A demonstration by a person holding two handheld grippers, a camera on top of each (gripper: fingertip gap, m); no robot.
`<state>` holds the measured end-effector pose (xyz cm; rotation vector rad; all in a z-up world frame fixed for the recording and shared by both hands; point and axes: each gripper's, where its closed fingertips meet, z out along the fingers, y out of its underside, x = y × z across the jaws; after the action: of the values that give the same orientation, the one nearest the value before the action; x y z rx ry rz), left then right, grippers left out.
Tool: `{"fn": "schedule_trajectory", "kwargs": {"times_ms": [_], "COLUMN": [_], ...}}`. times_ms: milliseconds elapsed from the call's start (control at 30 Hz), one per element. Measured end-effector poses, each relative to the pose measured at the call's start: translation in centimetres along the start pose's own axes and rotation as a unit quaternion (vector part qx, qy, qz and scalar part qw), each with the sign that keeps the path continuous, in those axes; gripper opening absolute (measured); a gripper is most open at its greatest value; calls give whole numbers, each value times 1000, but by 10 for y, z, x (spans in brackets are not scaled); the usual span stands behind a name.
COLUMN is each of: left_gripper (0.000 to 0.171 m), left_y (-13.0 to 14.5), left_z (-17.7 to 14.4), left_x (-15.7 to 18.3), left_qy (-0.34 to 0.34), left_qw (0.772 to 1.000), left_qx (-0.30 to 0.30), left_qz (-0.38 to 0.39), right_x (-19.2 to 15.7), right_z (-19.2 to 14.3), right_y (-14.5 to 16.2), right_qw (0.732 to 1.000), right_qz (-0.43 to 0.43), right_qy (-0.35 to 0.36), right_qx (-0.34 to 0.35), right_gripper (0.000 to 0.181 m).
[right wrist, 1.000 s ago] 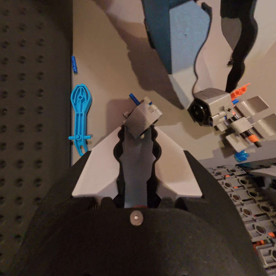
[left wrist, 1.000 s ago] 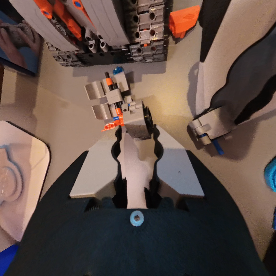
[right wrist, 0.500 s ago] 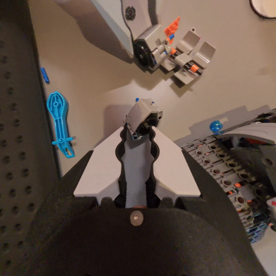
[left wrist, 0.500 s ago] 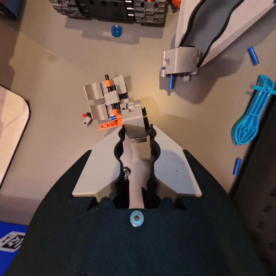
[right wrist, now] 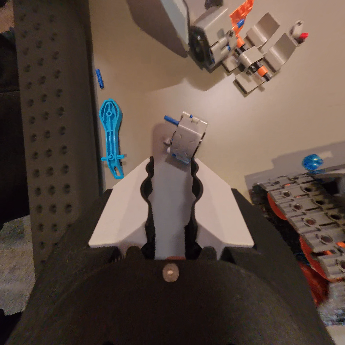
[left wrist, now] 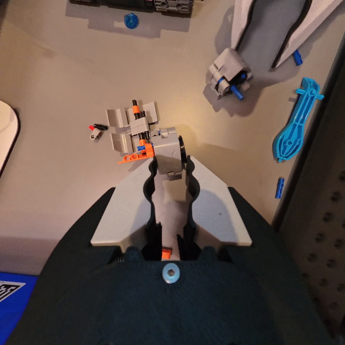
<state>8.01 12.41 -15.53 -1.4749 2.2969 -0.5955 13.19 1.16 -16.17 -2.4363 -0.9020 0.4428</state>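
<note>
My left gripper is shut on a grey brick assembly with orange and black axle parts and grey curved panels, held above the beige table. It also shows in the right wrist view at the top right. My right gripper is shut on a small grey curved block with a blue pin sticking out. That block also shows in the left wrist view at the upper right, between the other gripper's white fingers.
A light blue brick-separator tool lies near the dark perforated board, with small blue pins beside it. A tracked grey and orange model stands at the right. A blue translucent ball and a small grey-red connector lie loose. Across from one pair of fingers to the other is roughly 12 cm.
Both grippers have pulled back and up from the tracked model, each keeping its piece. The blue ball now lies on the table, off the assembly. The right gripper's block has turned.
</note>
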Motion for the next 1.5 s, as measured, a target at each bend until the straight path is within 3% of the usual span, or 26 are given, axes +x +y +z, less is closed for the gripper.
{"fn": "schedule_trajectory", "kwargs": {"times_ms": [200, 400, 800, 900, 967, 1033, 1333, 1500], "left_gripper": [29, 28, 28, 28, 28, 28, 28, 28], "left_y": [2, 4, 7, 8, 9, 9, 13, 13], "left_z": [2, 2, 1, 0, 0, -1, -4, -4], "left_x": [8, 8, 7, 9, 12, 15, 20, 25], "left_qy": [13, 18, 23, 24, 33, 38, 48, 61], "left_qw": [1000, 1000, 999, 999, 999, 998, 997, 996], "left_qx": [-10, -8, -7, -7, -7, -6, -7, -6], "left_qz": [6, 4, 23, 33, 40, 49, 62, 72], "right_x": [-40, -14, 10, 8, 6, 7, 7, 8], "right_z": [14, -11, 13, 19, 20, 20, 6, 21], "right_y": [-2, -20, -8, -12, -13, -15, -19, -20], "right_qw": [995, 998, 997, 995, 995, 994, 996, 996], "right_qz": [-59, -32, -55, -81, -92, -94, -68, -70], "right_qy": [-80, -19, 48, 49, 46, 48, 47, 52], "right_qx": [-11, 52, 1, 7, 12, 17, 34, 25], "right_gripper": [35, 36, 46, 31, 13, 7, 41, 42]}}
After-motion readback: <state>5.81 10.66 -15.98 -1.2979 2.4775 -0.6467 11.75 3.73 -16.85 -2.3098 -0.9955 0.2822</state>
